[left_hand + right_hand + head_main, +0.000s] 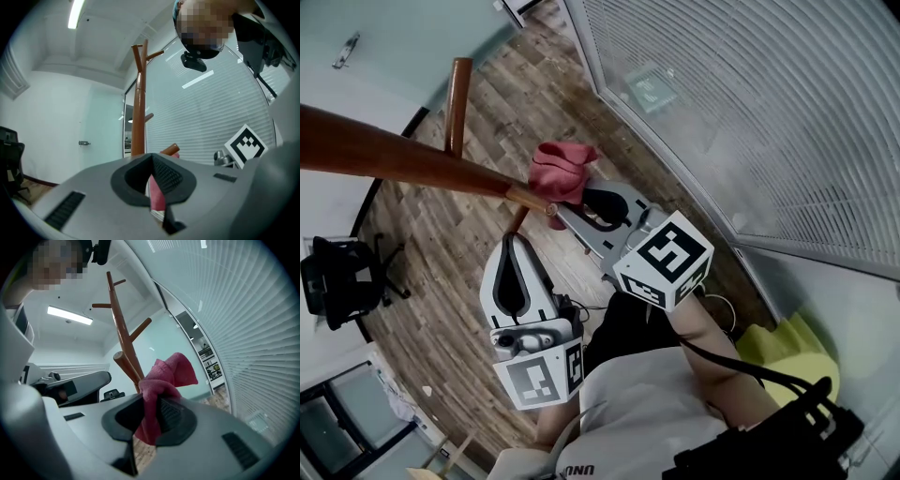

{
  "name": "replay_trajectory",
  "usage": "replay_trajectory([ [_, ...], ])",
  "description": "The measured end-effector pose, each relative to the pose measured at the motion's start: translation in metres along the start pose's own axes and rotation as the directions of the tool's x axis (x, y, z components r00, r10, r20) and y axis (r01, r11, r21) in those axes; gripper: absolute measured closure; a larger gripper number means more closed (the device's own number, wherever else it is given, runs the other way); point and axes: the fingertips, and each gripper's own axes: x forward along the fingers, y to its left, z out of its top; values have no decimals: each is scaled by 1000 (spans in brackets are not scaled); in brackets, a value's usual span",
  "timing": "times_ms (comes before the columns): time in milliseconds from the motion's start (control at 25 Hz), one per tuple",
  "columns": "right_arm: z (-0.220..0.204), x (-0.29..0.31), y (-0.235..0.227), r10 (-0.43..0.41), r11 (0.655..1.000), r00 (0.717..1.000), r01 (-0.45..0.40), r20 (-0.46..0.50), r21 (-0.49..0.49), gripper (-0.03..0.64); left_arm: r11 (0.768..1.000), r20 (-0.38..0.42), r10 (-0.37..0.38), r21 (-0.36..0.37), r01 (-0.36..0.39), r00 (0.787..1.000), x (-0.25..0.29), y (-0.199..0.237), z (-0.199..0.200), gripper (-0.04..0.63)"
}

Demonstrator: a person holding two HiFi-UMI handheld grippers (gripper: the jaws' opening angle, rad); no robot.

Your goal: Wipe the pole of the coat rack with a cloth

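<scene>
The brown wooden coat rack stands in front of me. Its pole [137,117] rises upright in the left gripper view, and a thick peg [403,157] crosses the head view from the left. My right gripper [572,202] is shut on a red cloth [561,172], which bunches above the jaws right beside the peg's cut end [118,357]. The cloth [166,376] almost touches the pole [123,341]. My left gripper [514,240] is lower and to the left, jaws together with nothing in them, pointing up at the rack. The cloth [157,194] shows beyond them.
A glass wall with white blinds [750,112] runs along the right. A black office chair [342,281] stands at the left on the wood floor [441,272]. A pale door with a handle [347,52] is at the top left, and something yellow [787,342] lies at the lower right.
</scene>
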Motion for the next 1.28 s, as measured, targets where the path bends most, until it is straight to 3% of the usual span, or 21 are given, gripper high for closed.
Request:
replay_trajectory([
  [600, -20, 16, -7, -7, 999, 1000, 8, -21, 34, 543, 996, -63, -90, -27, 88, 994, 3, -12, -26, 583],
  [1280, -54, 16, -26, -40, 995, 998, 43, -38, 90, 543, 992, -116, -125, -21, 123, 985, -2, -20, -56, 583],
])
